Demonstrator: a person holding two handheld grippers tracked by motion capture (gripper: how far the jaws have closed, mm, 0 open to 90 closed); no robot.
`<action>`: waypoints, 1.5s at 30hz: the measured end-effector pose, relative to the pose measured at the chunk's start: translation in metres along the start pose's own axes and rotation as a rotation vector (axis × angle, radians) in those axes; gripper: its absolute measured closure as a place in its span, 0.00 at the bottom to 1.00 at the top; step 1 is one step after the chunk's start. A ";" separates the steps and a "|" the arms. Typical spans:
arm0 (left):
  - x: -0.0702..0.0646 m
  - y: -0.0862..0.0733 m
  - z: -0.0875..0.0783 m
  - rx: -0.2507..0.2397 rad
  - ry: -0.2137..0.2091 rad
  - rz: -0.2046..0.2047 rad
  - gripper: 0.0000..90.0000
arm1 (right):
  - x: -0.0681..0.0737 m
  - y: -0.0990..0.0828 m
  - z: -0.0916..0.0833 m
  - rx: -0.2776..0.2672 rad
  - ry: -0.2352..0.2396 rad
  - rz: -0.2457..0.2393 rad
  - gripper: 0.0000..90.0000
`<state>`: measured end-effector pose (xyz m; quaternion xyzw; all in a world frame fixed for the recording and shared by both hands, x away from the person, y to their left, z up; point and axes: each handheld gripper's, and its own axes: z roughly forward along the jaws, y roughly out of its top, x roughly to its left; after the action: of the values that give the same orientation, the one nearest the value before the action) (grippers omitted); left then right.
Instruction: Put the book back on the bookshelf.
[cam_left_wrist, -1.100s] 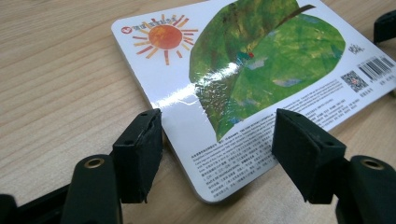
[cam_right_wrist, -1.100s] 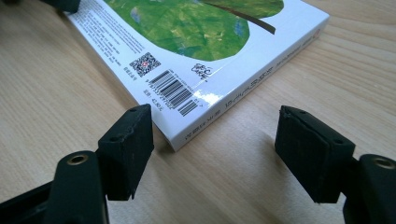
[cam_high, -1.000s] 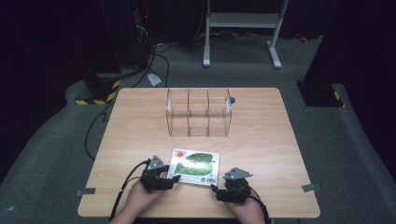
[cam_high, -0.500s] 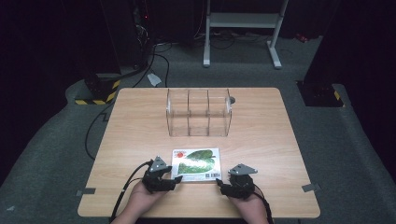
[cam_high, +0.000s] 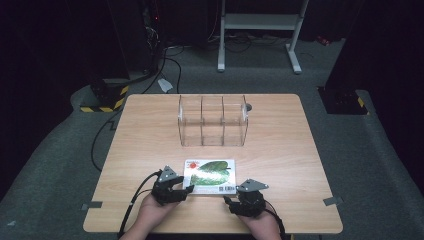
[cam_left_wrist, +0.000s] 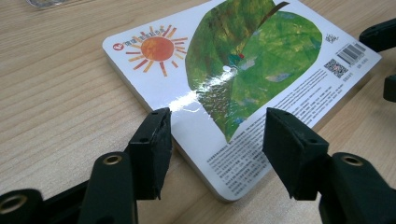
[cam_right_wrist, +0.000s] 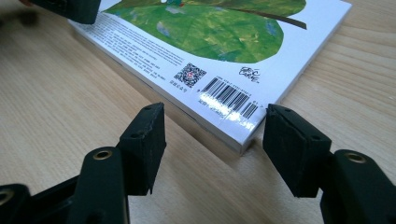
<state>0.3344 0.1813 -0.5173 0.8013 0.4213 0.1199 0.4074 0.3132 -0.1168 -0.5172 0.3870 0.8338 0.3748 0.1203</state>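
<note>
At the near edge of the pale wooden counter (cam_high: 280, 150), the left gripper (cam_high: 176, 189) and right gripper (cam_high: 239, 202), jaws part-open and just closing with nothing clamped, are bracketing the near corners of the flat white board book with a green leaf cover (cam_high: 210, 175), likely needing a firmer squeeze before lifting.

The right gripper (cam_right_wrist: 212, 140) sits low over the wooden table (cam_right_wrist: 56, 112), jaws apart and just been closing, with the barcode corner of the book (cam_right_wrist: 219, 28) between them, not pinched. Another gripper's black jaw (cam_right_wrist: 70, 9) is at the far left.
</note>
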 end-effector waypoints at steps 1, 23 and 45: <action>0.000 0.000 0.000 -0.001 -0.001 -0.003 0.47 | 0.001 0.000 0.000 0.001 0.004 -0.005 0.44; 0.003 0.001 0.007 -0.033 0.058 -0.096 0.50 | 0.002 0.000 0.005 0.010 -0.004 -0.006 0.38; -0.001 0.006 -0.005 -0.093 0.053 -0.087 0.52 | 0.003 0.000 0.006 0.011 -0.012 -0.009 0.37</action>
<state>0.3348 0.1818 -0.5094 0.7591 0.4604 0.1426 0.4376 0.3138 -0.1117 -0.5209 0.3859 0.8369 0.3676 0.1250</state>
